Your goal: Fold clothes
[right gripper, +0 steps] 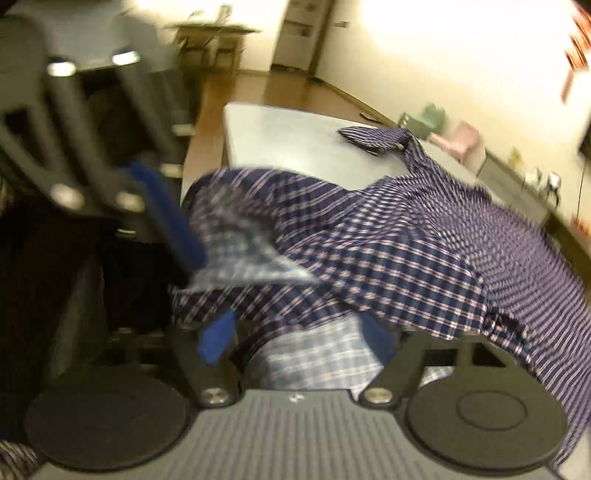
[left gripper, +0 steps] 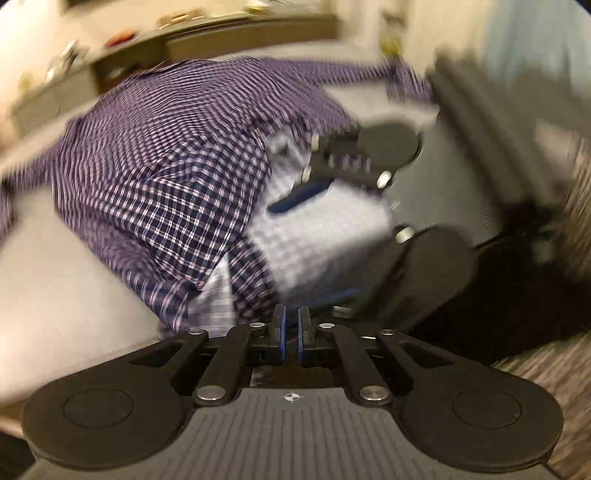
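Observation:
A navy, purple and white checked shirt (left gripper: 166,155) lies bunched on a pale table (left gripper: 55,280). Its paler inside shows at the near hem, and one sleeve (right gripper: 373,138) trails across the table (right gripper: 295,140). My left gripper (left gripper: 291,325) sits at the hem with its blue pads nearly together and no cloth visible between them. In the right wrist view the left gripper (right gripper: 192,254) is blurred beside a turned-up corner of cloth. My right gripper (right gripper: 295,332) is open, its blue pads wide apart with the shirt (right gripper: 388,251) draped between and over them. The right gripper (left gripper: 314,243) also shows from the left wrist view.
A low counter (left gripper: 147,40) with small items runs along the wall behind the table. Wood floor (right gripper: 266,88), a far desk (right gripper: 210,33) and a door (right gripper: 306,29) lie beyond the table's end. A cabinet (right gripper: 517,181) with clutter stands at the right.

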`<state>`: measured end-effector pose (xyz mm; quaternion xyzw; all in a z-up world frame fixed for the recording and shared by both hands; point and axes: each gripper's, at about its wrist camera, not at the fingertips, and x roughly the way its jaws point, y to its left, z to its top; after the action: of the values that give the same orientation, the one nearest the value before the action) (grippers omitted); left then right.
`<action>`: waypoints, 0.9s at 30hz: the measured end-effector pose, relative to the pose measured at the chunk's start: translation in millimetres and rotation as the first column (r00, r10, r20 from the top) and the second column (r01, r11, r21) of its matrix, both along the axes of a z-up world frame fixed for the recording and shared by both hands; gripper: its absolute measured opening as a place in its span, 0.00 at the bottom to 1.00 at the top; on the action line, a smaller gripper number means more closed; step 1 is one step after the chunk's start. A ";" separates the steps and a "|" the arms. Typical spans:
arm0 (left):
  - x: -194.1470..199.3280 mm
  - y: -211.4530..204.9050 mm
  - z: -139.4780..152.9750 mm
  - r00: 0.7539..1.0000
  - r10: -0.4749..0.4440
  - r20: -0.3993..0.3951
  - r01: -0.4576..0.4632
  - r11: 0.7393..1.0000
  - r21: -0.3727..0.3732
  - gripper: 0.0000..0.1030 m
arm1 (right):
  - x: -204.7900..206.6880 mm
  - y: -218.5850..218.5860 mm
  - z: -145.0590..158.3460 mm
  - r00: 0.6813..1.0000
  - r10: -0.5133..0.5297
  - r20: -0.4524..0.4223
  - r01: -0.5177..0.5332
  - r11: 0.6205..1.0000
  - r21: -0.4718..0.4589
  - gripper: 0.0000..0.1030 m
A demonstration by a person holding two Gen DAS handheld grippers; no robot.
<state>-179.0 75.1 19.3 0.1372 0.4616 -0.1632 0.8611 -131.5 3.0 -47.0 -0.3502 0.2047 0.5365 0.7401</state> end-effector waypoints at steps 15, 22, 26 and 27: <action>43.5 3.9 -66.0 0.986 -0.166 0.026 0.161 0.979 0.126 0.05 | -31.7 12.1 -19.5 0.987 0.053 0.149 -0.031 0.989 -0.146 0.10; 47.8 4.6 -69.7 0.977 -0.200 0.078 0.196 0.979 0.056 0.05 | 1.6 -18.6 26.8 0.995 -0.031 -0.093 0.038 0.997 0.073 0.01; 27.6 13.7 -40.3 0.944 -0.274 0.182 0.291 0.954 -0.074 0.05 | 18.8 -25.3 31.1 0.969 -0.007 -0.249 0.045 0.988 0.146 0.01; 24.0 14.4 -35.5 0.939 -0.299 0.170 0.315 0.946 -0.079 0.05 | 19.4 -22.4 25.3 0.966 -0.009 -0.260 0.046 0.990 0.134 0.02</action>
<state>-155.1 89.5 -16.1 0.1744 0.3568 -0.3085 0.8644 -112.1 -19.5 -21.7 -0.2219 0.2663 0.5802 0.7370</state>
